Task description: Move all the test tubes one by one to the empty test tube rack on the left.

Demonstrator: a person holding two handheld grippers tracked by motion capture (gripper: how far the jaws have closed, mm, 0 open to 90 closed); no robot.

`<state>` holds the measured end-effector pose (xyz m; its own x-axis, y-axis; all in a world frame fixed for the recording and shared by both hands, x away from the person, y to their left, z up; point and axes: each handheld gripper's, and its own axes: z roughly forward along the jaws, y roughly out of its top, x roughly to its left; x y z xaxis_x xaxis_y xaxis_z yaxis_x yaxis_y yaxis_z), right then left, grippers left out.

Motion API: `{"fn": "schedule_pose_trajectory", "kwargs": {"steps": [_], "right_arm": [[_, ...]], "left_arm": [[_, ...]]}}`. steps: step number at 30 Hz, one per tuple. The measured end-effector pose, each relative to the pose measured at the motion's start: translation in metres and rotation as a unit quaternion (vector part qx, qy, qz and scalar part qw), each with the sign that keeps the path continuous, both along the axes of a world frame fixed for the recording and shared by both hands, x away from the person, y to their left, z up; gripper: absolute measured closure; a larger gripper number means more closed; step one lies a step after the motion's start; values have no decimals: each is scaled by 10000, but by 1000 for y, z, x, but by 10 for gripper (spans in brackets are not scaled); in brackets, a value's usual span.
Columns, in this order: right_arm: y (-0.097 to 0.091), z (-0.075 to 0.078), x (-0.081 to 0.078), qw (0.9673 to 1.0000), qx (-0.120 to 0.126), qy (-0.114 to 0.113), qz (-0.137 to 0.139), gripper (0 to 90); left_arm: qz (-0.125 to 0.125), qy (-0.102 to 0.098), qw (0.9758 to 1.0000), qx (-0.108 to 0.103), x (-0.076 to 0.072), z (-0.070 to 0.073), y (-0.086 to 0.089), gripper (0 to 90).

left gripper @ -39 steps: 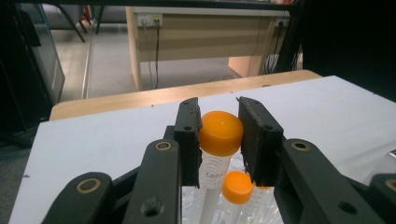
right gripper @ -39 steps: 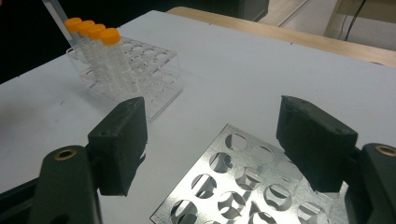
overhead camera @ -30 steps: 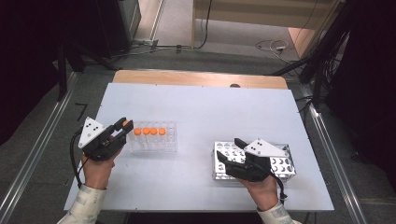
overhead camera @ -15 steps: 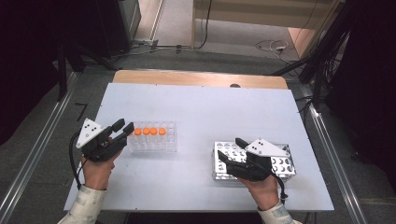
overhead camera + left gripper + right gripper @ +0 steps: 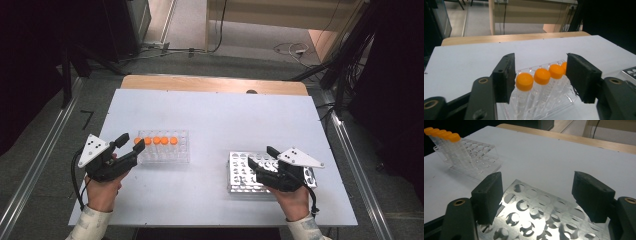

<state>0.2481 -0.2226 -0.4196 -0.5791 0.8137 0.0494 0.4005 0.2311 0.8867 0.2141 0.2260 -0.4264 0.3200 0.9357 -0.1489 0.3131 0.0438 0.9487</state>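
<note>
1. Standing at the left end of the clear plastic tube rack (image 5: 164,147), the left gripper (image 5: 129,144) has its black jaws apart; they have just been opening, and the pads press on nothing.
2. Seen from the left gripper view, the nearest of the orange-capped clear tubes (image 5: 524,82) stands between the jaws, close to the left pad but free of it, with the other caps in a line behind it.
3. The rack sits on the white table (image 5: 215,115), left of centre, with its tubes along the far row.
4. The right gripper (image 5: 261,159) hovers over the shiny perforated metal rack (image 5: 239,172) at the right of the table, jaws wide apart and holding nothing.
5. In the right gripper view, the metal rack's round holes (image 5: 536,212) lie between and below the two pads, and the clear rack (image 5: 474,155) stands well apart at the upper left.
</note>
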Motion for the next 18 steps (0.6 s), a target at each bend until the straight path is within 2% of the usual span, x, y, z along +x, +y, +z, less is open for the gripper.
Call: {"fn": "schedule_pose_trajectory", "kwargs": {"steps": [8, 12, 18], "right_arm": [[-31, 0, -5, 9995, 8, -114, -304, 236], [-52, -1, -9, 9985, 42, -156, -524, 236], [-81, -5, -14, 9962, 93, -150, -858, 236]], "left_arm": [[121, 45, 9998, 122, -19, -9, 3, 267], [247, 9, 9996, 138, -25, -12, 7, 251], [407, 67, 9991, 139, -28, -17, 14, 230]]}}
